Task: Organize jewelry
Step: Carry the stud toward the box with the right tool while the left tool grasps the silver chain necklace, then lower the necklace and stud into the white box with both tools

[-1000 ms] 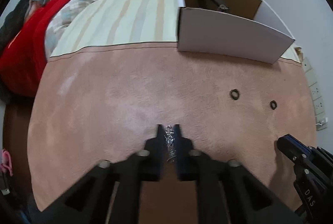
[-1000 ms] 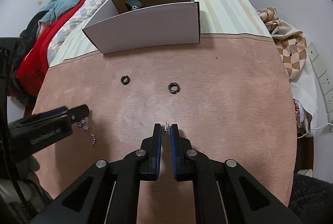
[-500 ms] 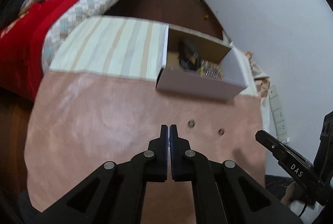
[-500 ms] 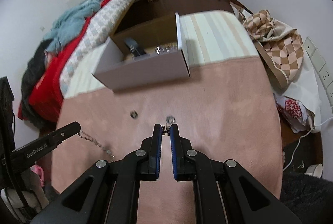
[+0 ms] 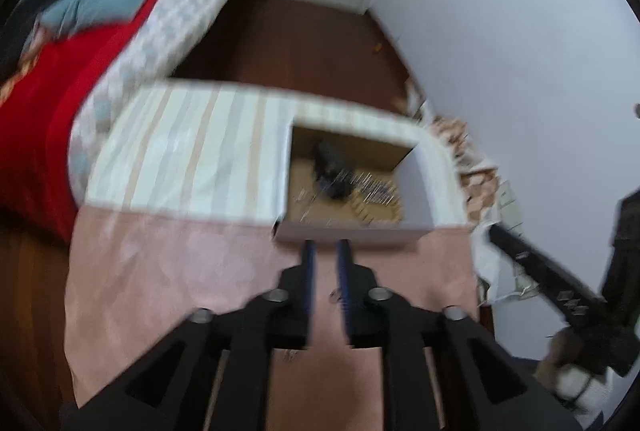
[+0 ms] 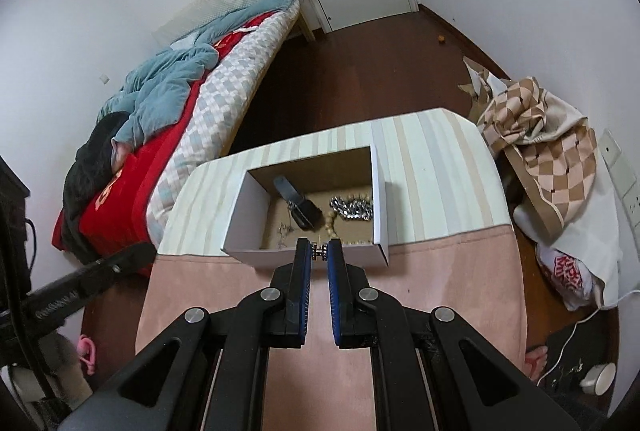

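Observation:
An open cardboard box (image 6: 244,199) with white walls stands on the table; it also shows in the left wrist view (image 5: 352,233). Inside lie a black clip, silver jewelry (image 6: 352,209) and beads. My right gripper (image 6: 319,251) is shut on a small silver earring (image 6: 319,251), held high above the box's near wall. My left gripper (image 5: 325,251) is blurred, its fingers slightly apart with nothing seen between them, high over the pink cloth just before the box. Its finger shows at the left of the right wrist view (image 6: 92,277).
The table has a pink cloth (image 6: 440,291) in front and a striped cloth (image 6: 424,167) behind. A bed (image 6: 192,103) with red and blue covers stands left. A checkered cloth (image 6: 536,135) and bags lie on the floor at right.
Both grippers have risen and moved toward the box. The left gripper's fingers have parted slightly, and its chain is no longer seen. The right gripper still holds the earring.

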